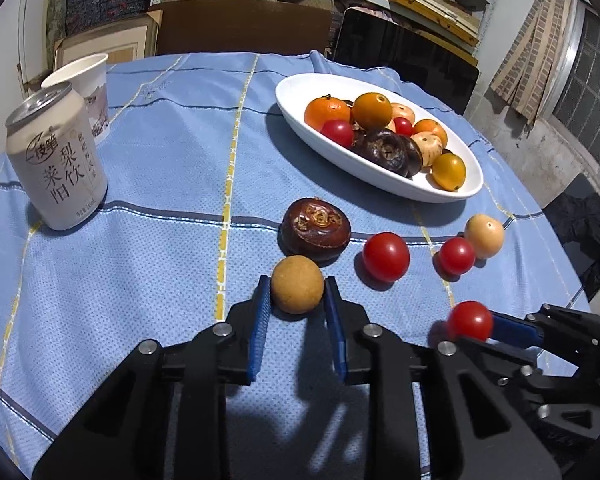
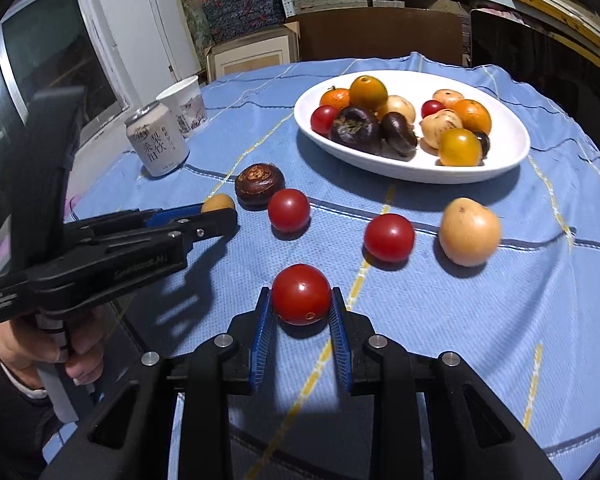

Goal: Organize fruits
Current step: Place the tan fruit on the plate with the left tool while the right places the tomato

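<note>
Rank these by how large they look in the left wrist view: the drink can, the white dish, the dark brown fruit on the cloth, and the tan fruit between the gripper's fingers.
1. white dish
2. drink can
3. dark brown fruit
4. tan fruit, held in the left gripper

The tan fruit sits nearest the camera, so its true size may be smaller than it looks.

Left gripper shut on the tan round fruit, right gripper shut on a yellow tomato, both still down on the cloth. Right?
Not quite: the right gripper is shut on a red cherry tomato, not a yellow one, as the right wrist view shows. The rest holds: the left gripper is shut on the tan round fruit, both still down on the blue cloth.
</note>
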The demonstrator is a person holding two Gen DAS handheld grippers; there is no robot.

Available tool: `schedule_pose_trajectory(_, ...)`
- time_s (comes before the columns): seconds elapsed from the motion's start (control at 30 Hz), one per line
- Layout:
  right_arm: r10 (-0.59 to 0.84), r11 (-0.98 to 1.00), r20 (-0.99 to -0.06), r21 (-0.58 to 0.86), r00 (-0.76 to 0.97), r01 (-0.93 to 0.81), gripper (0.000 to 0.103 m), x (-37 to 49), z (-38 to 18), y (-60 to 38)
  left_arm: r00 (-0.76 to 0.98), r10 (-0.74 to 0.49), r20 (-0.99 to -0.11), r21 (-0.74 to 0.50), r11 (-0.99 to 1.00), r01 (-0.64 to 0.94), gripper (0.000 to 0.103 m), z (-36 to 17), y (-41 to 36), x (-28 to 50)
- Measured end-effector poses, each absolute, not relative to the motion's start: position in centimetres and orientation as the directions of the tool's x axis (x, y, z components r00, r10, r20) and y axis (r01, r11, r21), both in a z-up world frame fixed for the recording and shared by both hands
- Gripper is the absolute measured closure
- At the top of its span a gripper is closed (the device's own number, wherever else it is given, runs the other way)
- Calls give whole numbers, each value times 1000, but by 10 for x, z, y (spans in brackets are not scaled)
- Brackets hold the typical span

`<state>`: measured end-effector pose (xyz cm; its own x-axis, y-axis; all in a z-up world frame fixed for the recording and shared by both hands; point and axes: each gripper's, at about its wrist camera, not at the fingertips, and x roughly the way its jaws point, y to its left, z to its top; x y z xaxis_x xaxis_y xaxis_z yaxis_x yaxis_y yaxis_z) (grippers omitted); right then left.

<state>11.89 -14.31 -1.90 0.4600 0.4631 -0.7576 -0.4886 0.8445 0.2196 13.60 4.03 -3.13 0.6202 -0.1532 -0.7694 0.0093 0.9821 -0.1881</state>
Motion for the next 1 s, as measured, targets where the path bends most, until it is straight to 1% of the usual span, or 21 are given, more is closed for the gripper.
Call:
schedule_pose_trajectory(0.13,470,851,-735,232,489,-471,74,117,-5,-160,609,-169,-775,-212,977,1,77,-22,41,129)
schedule_pose_trajectory(0.23,461,861,-715,218,525,-460,74,120,11,-172,634,-138,-761,-164,986,17,77,-5,33,122)
schedule_pose_trajectory(0.37,457,868,-679,198,575,-455,74,132,36,-183,634,-137,-761,-139,989,47,77,13,21,123)
schedule_pose_trajectory(0.57,430,882,-641,149,636,-446,74,166,62,-184,673,-163,-722,-111,987,119,77,53,-4,150)
schedule_pose_trajectory(0.7,433,887,-626,172,648,-428,74,196,69,-187,704,-172,-689,-94,984,148,77,71,-22,183)
schedule_pose_trajectory(0.83,434,889,-630,183,644,-420,74,225,67,-183,698,-163,-697,-82,986,148,77,73,-32,217)
schedule_pose_trajectory(1.0,429,891,-648,191,629,-411,74,257,54,-179,671,-138,-728,-62,989,137,77,56,-39,253)
